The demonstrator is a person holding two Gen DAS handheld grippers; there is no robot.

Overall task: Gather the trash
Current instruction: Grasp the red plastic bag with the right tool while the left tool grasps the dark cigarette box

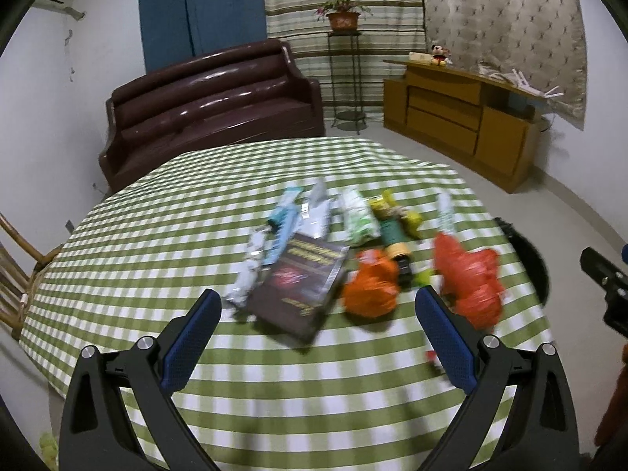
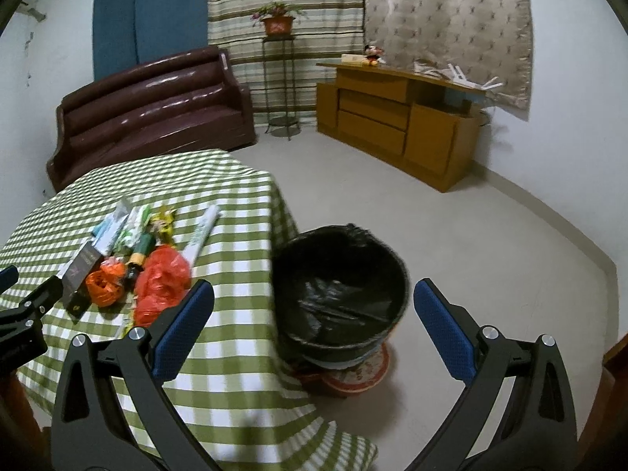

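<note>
crinkly red bag point(image 1: 469, 278) could snag neighbouring wrappers; both left gripper point(image 1: 318, 306) and right gripper point(image 2: 312, 298) gape wide, holding nothing.

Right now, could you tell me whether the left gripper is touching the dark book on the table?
Apart. In the left wrist view, the left gripper hangs open, and green checked tablecloth shows between its left fingertip and the dark book.
</note>
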